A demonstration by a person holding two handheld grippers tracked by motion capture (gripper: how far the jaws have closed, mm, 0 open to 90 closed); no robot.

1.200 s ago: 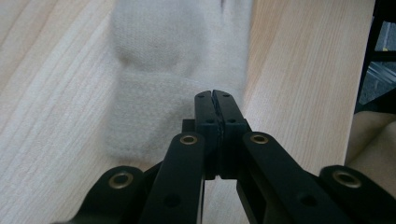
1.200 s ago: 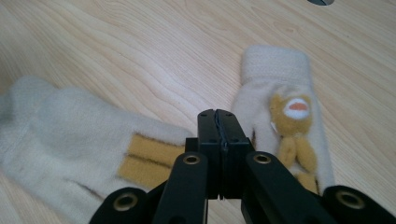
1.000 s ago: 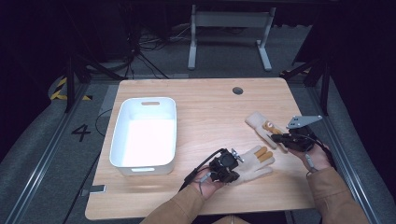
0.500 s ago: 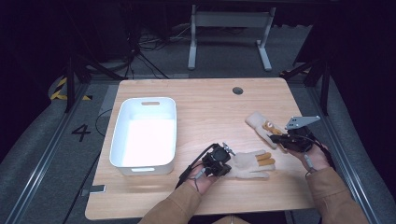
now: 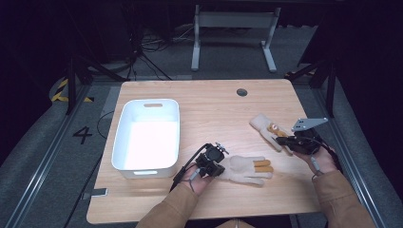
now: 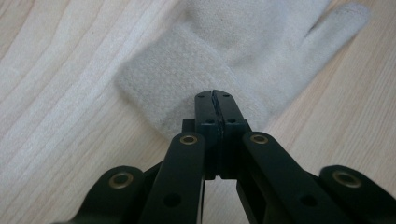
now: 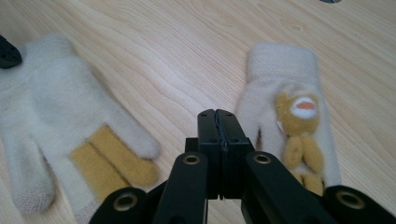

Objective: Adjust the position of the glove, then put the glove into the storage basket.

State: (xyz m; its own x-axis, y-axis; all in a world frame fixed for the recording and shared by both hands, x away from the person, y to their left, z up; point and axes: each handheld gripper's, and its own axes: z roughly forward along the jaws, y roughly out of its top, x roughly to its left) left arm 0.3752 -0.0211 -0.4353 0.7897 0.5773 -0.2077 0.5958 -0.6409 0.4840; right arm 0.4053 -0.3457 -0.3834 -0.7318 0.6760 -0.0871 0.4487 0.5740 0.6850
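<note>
Dragging a cream glove [image 5: 244, 169] by its cuff across the wooden surface [image 5: 214, 107], left gripper [image 6: 216, 100] fingers pinched shut on the knit; right gripper [image 7: 218, 119] fingers closed, empty, resting beside the second glove [image 5: 267, 129]. Next, likely: carrying toward the white bin [image 5: 147, 135].

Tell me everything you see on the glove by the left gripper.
The cream knit glove lies flat on the wooden table, ribbed cuff toward the left gripper, fingers pointing toward the other glove. Two fingers are mustard yellow. The shut jaws sit at its cuff edge; whether they pinch it is unclear.
</note>
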